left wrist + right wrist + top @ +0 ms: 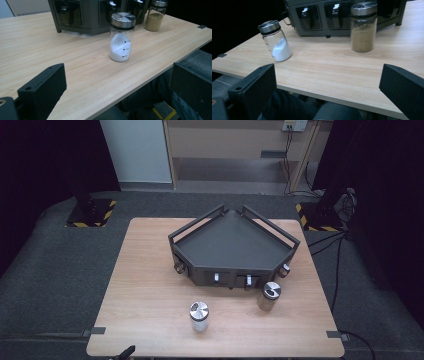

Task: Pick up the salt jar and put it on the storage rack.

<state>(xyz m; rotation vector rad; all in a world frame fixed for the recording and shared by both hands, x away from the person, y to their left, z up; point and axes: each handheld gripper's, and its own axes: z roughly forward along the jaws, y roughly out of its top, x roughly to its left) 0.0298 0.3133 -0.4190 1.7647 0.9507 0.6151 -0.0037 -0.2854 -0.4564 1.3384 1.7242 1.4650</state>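
This looks like a lab or test room set up for recording, not a home. A lone wooden surface stands on grey carpet, its near corners fixed with tape tabs. At ten and two o'clock stand dark stands on bases edged with yellow-black hazard tape. Black curtains close both sides. At one o'clock cables run down from a wall socket, beside bare wooden shelving at twelve.
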